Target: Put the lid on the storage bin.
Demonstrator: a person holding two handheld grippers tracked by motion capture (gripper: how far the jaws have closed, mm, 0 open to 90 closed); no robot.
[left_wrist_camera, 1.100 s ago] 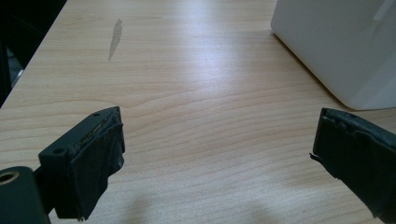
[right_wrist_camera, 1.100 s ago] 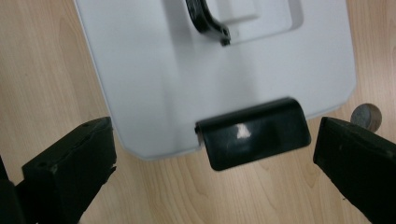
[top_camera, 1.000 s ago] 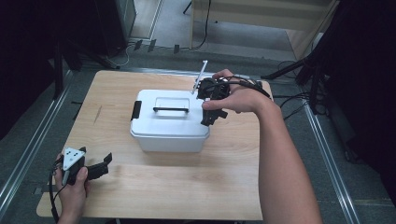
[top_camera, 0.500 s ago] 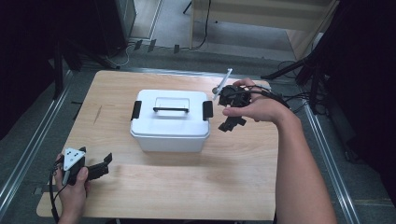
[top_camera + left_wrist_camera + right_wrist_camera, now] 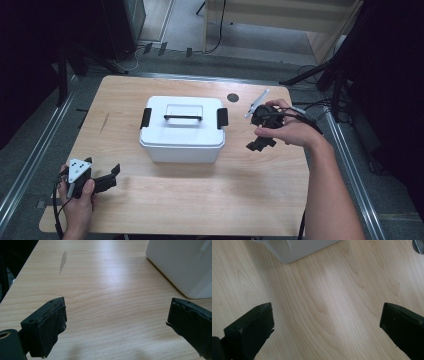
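Both grippers have their jaws spread wide with nothing between them. On the left gripper [image 5: 116, 325], the left gripper view shows two black jaws far apart over bare wood, and the same wide gap shows in the right gripper view on the right gripper [image 5: 327, 327].

In the high view the left gripper [image 5: 111, 176] rests low at the near left corner of the wooden table [image 5: 250, 200], held in the person's left hand [image 5: 77, 197], its jaws pointing right toward the middle of the table. The right gripper [image 5: 260, 144] hangs just right of the white box [image 5: 182, 137], gripped by the right hand [image 5: 287, 131], jaws angled down and to the left.

That white box sits near the table's middle, closed, its long axis running left to right across the table. A black handle [image 5: 183, 118] lies along that same axis on the lid, and a black latch [image 5: 222, 117] sits at each short end. A dark round spot [image 5: 232, 97] marks the tabletop behind the box's right end.
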